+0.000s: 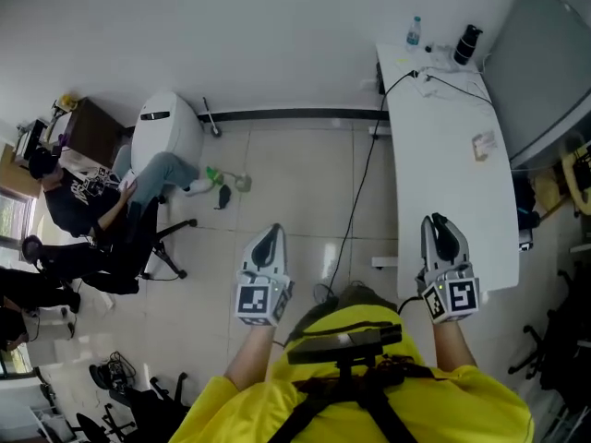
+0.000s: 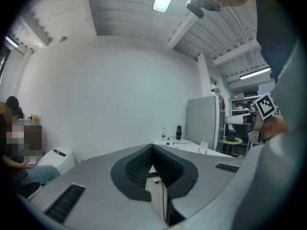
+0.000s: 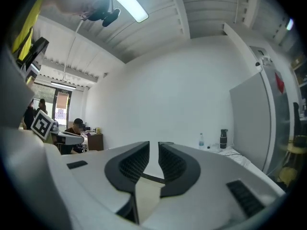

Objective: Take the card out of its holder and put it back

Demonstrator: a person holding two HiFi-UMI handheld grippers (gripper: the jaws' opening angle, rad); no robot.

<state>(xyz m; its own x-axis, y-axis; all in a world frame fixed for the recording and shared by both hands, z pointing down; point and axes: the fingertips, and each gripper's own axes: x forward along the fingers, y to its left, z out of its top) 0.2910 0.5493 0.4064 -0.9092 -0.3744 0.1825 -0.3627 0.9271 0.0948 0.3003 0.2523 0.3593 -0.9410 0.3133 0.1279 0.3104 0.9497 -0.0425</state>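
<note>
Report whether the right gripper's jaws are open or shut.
Open. The right gripper shows a clear gap between its jaws, nothing in it.

A: Card holder (image 1: pixel 483 145)?
B: Small, clear-looking, standing on the white table (image 1: pixel 443 201), right side, about mid-length, close to the right edge.
A: Card (image 1: pixel 484 143)?
B: Pale, seems to sit in the holder. Too small to make out print or exact tilt.
</note>
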